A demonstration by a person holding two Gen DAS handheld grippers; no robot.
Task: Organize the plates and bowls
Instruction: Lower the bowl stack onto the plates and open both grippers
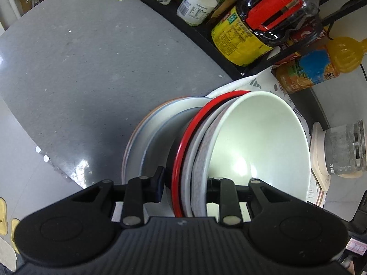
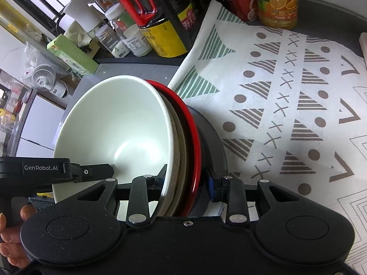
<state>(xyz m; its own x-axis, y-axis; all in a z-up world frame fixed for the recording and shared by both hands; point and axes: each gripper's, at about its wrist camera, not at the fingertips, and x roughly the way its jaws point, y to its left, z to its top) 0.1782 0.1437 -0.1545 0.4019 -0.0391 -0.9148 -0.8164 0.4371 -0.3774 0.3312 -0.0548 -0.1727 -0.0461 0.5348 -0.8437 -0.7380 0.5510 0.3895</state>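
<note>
The left gripper [image 1: 186, 184], pitched steeply down over the grey counter [image 1: 68, 68], clamps the rims of a nested stack of bowls [image 1: 259, 142]. Opposite, the right gripper [image 2: 187, 182] grips the same stack [image 2: 119, 123] beside the patterned cloth [image 2: 298, 91].

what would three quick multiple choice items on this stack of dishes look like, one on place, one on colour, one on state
1. Where is the patterned cloth in the right wrist view? A right of the stack B left of it C inside the white bowl
2. The rim behind the white bowl is: A blue B red C green
3. The right tongs are: A open and clear B shut on the stack of bowls C out of view

A: cloth spreads to the right. B: red rim shows. B: both tips press the stack of bowls.
</note>
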